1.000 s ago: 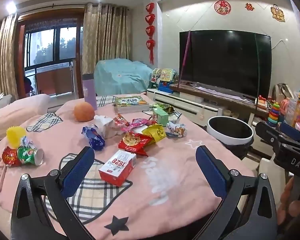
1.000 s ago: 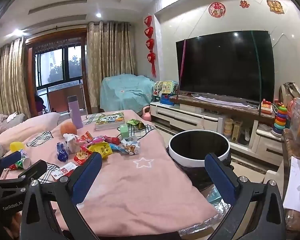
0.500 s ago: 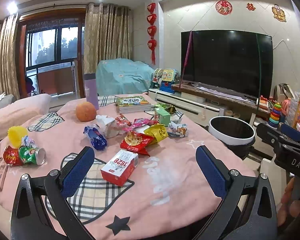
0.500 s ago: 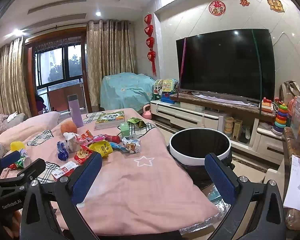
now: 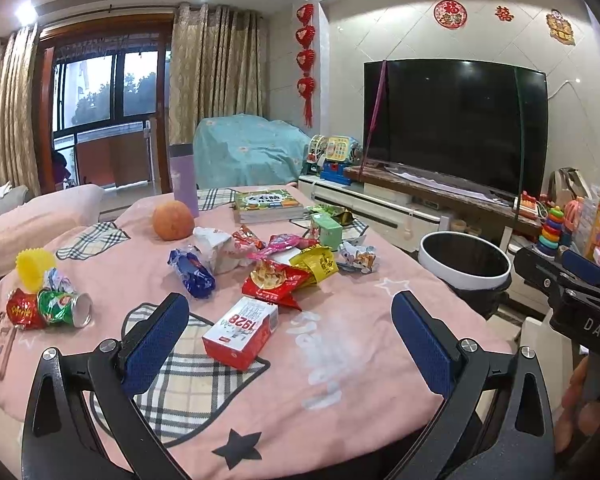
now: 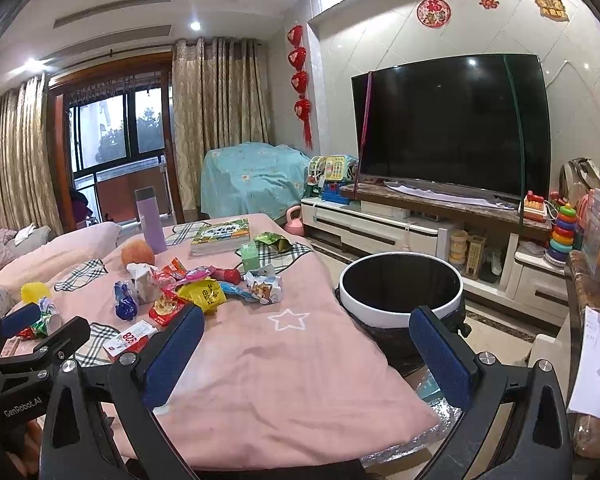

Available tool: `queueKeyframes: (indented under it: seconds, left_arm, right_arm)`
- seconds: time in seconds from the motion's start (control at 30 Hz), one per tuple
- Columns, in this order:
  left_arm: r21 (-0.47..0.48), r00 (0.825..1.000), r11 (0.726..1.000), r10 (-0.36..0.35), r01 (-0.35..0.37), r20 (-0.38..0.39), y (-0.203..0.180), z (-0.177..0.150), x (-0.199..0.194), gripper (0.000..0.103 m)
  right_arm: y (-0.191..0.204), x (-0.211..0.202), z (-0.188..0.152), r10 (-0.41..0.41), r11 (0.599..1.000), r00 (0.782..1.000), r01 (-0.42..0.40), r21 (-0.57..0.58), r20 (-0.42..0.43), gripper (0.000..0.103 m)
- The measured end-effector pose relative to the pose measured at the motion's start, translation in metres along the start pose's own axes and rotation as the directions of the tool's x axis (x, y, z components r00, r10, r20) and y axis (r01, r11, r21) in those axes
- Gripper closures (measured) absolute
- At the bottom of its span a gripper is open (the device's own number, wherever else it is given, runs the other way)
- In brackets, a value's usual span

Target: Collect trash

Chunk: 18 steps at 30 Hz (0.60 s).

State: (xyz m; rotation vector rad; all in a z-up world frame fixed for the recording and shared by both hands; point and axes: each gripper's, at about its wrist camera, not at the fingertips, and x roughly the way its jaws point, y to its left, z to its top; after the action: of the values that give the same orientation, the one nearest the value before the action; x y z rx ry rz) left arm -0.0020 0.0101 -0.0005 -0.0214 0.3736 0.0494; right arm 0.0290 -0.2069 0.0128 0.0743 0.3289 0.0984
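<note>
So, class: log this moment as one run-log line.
left gripper: open, empty | right gripper: open, empty | red 1928 box: on pink tablecloth | bin: beside table

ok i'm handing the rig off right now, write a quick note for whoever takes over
Left gripper: open, empty, above the table's near edge.
Right gripper: open, empty, facing the gap between table and bin.
Trash on the pink tablecloth: red-and-white carton nearest the left gripper, wrapper pile mid-table, crushed cans at the left edge.
Bin: white-rimmed, on the floor right of the table; no trash visible inside.
Done: nothing collected, as far as visible.
Left: all of it.
</note>
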Motion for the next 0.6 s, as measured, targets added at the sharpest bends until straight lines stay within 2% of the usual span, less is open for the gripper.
queueKeyframes:
  seconds: [0.6]
  left_arm:
    - [-0.002, 1.0, 1.0, -0.003, 0.003, -0.003, -0.0016, -0.0013, 0.0015, 0.0]
  right_arm:
    - [0.0016, 0.0004, -0.0009, -0.003, 1.0, 1.0, 0.003, -0.004, -0.002, 0.0]
